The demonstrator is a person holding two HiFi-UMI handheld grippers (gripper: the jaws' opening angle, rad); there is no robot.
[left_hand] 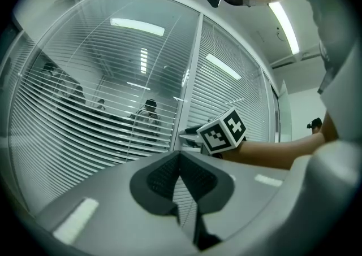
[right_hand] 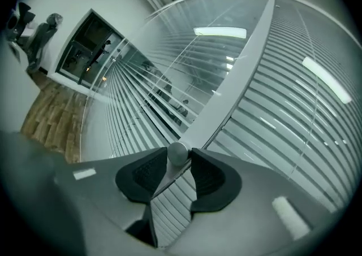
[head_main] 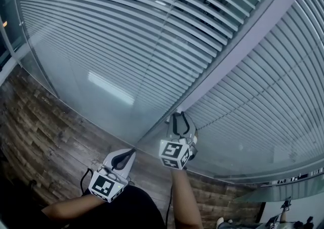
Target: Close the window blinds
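Observation:
Horizontal slat blinds sit behind glass, a left panel (head_main: 126,31) and a right panel (head_main: 268,101), split by a grey frame post (head_main: 243,36). The left panel's slats stand apart, so the room behind shows through. At the foot of the post my right gripper (head_main: 177,121) is shut on a small round silver knob (right_hand: 178,153), which both pads touch. My left gripper (head_main: 125,158) hangs lower and to the left, away from the glass. It is shut with its tips together and nothing held (left_hand: 180,156). The right gripper's marker cube (left_hand: 222,130) shows in the left gripper view.
Wood-patterned floor (head_main: 45,142) runs along the base of the glass wall. Several people (left_hand: 148,111) stand behind the left panel's slats. Ceiling lights reflect in the glass (head_main: 109,86). A doorway (right_hand: 90,51) opens far left in the right gripper view.

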